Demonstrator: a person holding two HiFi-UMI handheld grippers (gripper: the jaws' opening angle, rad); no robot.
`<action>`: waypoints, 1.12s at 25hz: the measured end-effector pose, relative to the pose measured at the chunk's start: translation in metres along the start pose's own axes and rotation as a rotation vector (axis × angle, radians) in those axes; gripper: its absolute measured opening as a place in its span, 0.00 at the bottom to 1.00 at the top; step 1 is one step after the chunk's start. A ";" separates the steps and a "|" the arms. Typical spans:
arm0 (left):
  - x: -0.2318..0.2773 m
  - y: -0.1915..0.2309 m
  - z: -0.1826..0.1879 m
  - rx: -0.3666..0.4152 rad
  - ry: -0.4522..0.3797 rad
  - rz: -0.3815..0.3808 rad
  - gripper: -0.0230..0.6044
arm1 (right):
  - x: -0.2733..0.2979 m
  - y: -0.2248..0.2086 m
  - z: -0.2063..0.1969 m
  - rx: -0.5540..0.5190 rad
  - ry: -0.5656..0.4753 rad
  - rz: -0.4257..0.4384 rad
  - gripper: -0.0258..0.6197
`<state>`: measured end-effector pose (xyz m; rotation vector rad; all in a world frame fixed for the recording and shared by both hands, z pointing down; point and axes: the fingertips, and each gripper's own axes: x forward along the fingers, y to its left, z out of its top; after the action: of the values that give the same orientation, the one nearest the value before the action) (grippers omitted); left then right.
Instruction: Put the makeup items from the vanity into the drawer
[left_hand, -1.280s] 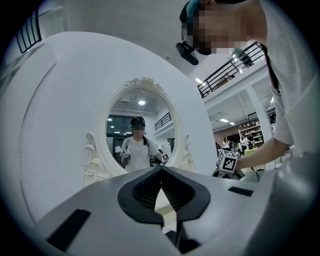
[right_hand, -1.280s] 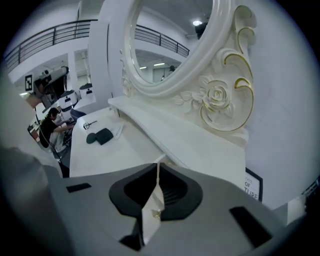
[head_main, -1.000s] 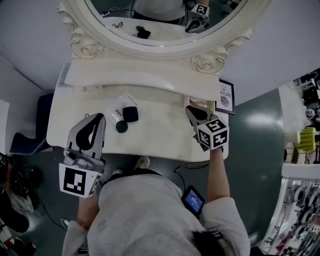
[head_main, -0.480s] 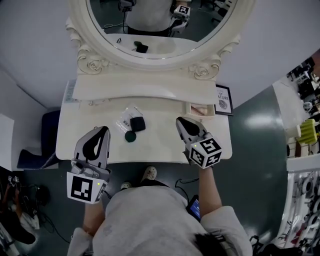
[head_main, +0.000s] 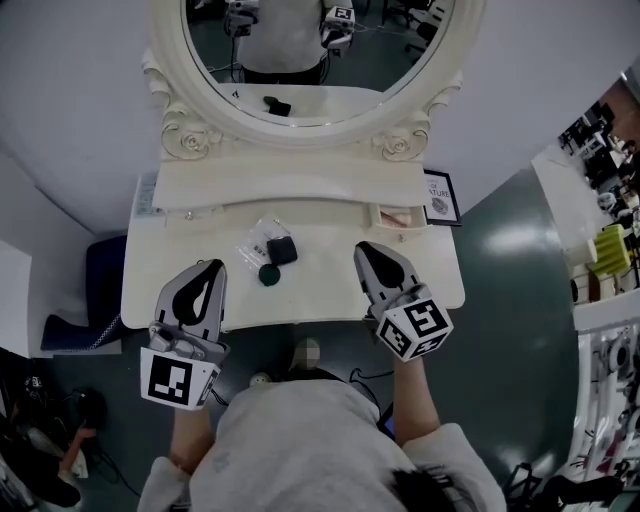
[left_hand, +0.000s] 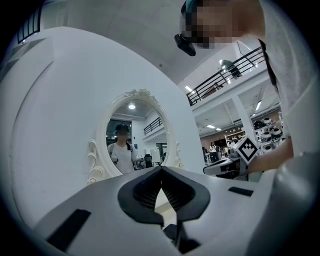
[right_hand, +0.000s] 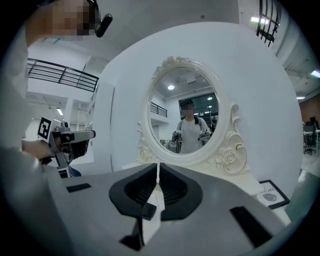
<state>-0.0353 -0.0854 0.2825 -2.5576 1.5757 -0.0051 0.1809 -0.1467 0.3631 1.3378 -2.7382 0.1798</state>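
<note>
White vanity (head_main: 325, 285) holds dark makeup items (head_main: 280, 251); left hand-held gripper (head_main: 209, 269), right hand-held gripper (head_main: 369, 251) both closed, empty.

Lying between left gripper (head_main: 211, 269) and right gripper (head_main: 368, 251), nearer the left, just ahead of its tips: black case (head_main: 282, 250), round cap (head_main: 268, 275), clear packet (head_main: 257, 240), clustered on vanity (head_main: 322, 285). Beyond right gripper: framed sign (head_main: 438, 197).

White wall (head_main: 80, 100), dark green floor (head_main: 510, 260), ornate oval mirror (head_main: 400, 60) — cream vanity (head_main: 320, 285)
</note>
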 end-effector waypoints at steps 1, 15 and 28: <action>-0.002 0.000 0.002 0.002 -0.005 -0.003 0.06 | -0.003 0.004 0.006 -0.008 -0.014 -0.004 0.09; -0.035 -0.007 0.018 0.020 -0.047 -0.022 0.06 | -0.042 0.054 0.055 -0.058 -0.153 -0.036 0.09; -0.070 -0.019 0.020 0.014 -0.024 -0.063 0.06 | -0.078 0.101 0.076 -0.124 -0.228 -0.053 0.09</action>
<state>-0.0486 -0.0125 0.2695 -2.5860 1.4815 0.0081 0.1469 -0.0350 0.2714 1.4771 -2.8344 -0.1537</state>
